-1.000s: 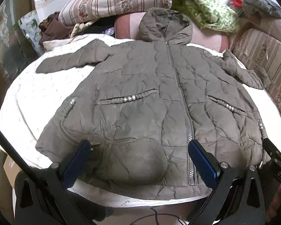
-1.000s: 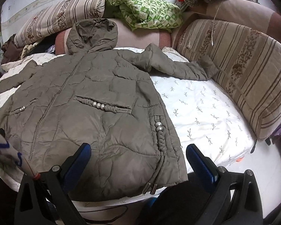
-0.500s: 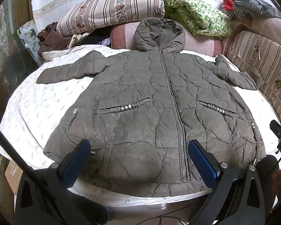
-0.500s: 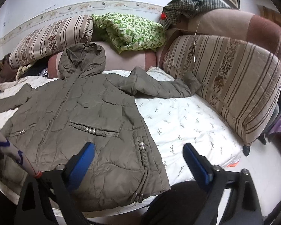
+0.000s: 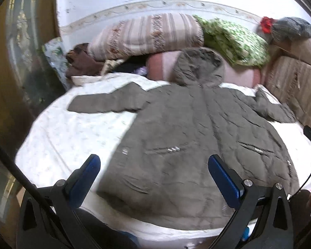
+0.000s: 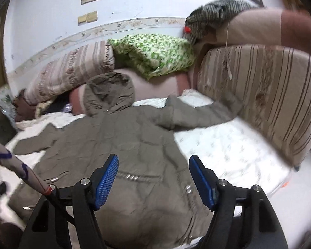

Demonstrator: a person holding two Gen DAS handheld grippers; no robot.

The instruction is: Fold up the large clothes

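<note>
An olive-grey hooded quilted jacket (image 5: pixel 197 137) lies front up and spread flat on a white patterned bed (image 5: pixel 76 137), hood at the far end and both sleeves out to the sides. It also shows in the right wrist view (image 6: pixel 124 145). My left gripper (image 5: pixel 153 164) is open and empty, held above the jacket's near hem. My right gripper (image 6: pixel 153 164) is open and empty, with its jaws narrower, above the jacket's right lower side. Both views are blurred.
Striped cushions (image 5: pixel 147 35), a green patterned quilt (image 5: pixel 234 41) and dark clothes (image 5: pixel 80 62) are piled at the head of the bed. A striped sofa back (image 6: pixel 265 95) lines the right side. The bed's near edge lies just under both grippers.
Both grippers have pulled back and tilted up, so more wall shows and the jacket sits lower and smaller. The right gripper's jaws have narrowed. The jacket has not moved.
</note>
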